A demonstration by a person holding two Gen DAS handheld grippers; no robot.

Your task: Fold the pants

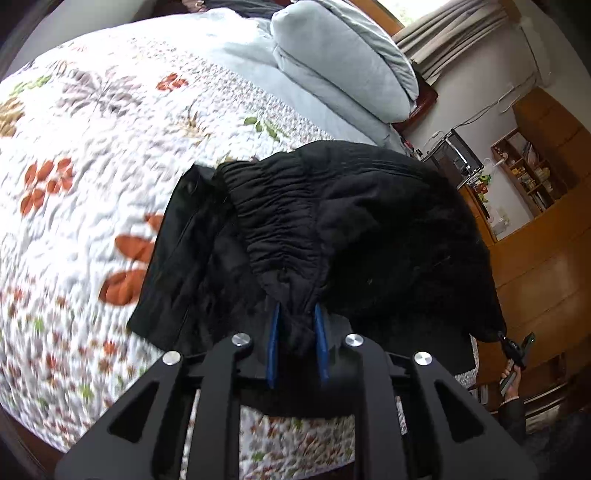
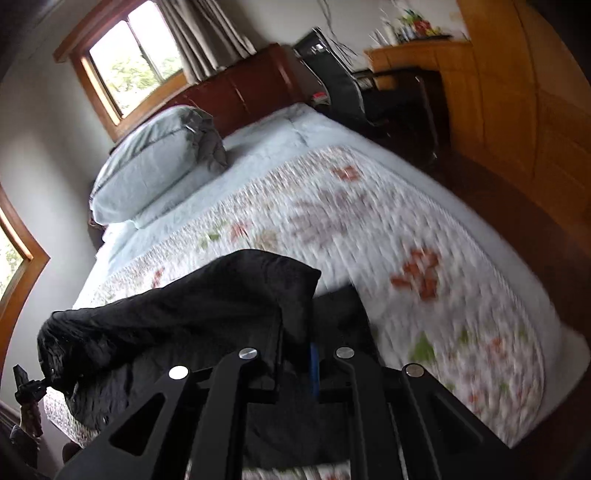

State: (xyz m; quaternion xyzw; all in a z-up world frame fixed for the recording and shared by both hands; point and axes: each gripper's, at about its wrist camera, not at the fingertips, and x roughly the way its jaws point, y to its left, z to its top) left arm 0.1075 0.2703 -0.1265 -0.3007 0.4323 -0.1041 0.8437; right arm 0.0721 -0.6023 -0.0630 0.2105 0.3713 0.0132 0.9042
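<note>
Black pants point(image 1: 332, 229) hang bunched over the floral bed point(image 1: 92, 147), both grippers' fingers point(image 1: 319, 332) pinching fabric at six o'clock so I can carry the fold across.

A white quilt point(image 1: 110, 155) printed with orange, brown and green flowers covers most of the bed, leaving a pale blue sheet point(image 2: 266, 136) bare toward the dark wooden headboard point(image 2: 240, 88). Light blue pillows point(image 2: 155, 166) lie stacked against that headboard. Behind it, beige curtains point(image 2: 199, 33) hang beside a wood-framed window point(image 2: 125, 55) bright with daylight and greenery. A black chair with chrome arms point(image 2: 332, 74) stands just beside the head of the bed. Honey-coloured wooden cabinets point(image 2: 517, 110) line the far wall, and an open shelf point(image 1: 528, 173) set among them holds small items too tiny to make out.
</note>
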